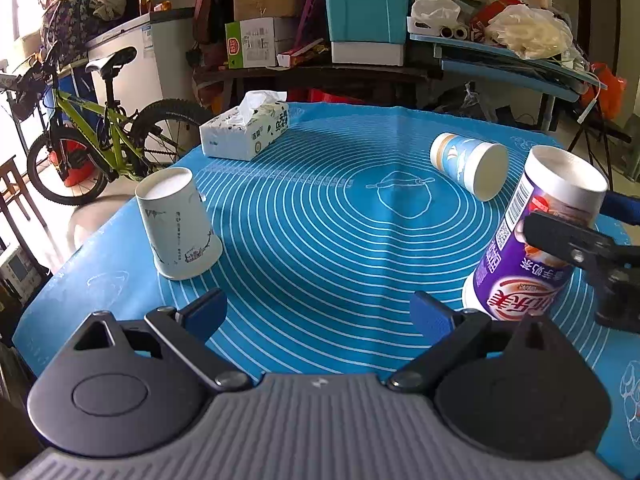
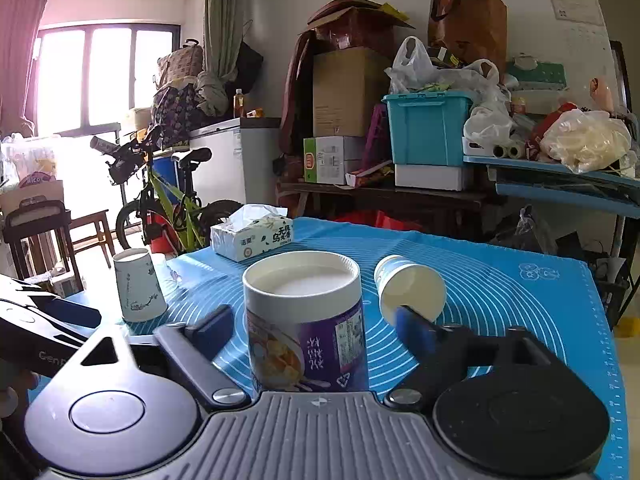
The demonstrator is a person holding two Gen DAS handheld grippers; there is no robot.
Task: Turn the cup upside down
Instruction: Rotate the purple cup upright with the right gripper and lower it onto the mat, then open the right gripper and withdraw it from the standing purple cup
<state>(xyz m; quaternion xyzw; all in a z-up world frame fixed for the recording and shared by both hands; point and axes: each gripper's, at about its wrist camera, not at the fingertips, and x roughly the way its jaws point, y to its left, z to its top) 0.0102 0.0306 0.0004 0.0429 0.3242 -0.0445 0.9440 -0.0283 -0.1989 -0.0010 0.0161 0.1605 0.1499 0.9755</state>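
I have the purple cup (image 2: 306, 320) between the fingers of my right claw (image 2: 308, 326), and it stands bottom-up on the blue mat (image 1: 320, 208), its print upside down and its pale base facing the ceiling. In the left wrist view it looks tilted a little, though the lens may be bending it. The fingers are spread wider than the cup with a gap on each side, so I read the right claw as released, not gripping. My judgement is that the flip of this cup is as good as done and the claw stands around it only because that is where it let go.

My left claw (image 1: 320, 314) hangs low over the near edge of the table (image 2: 600, 320), fingers apart and holding nothing. The purple cup is just beside its right finger, to the right of the gap, not inside it.

A white cup (image 1: 178, 226) stands upside down near the left edge, well apart from both claws. A cup with a blue pattern (image 1: 470, 164) lies on its side farther back, mouth towards me; from the right wrist it is just beyond the right finger. I take it as the one left to turn. A tissue box (image 1: 244, 132) sits at the far left of the mat.
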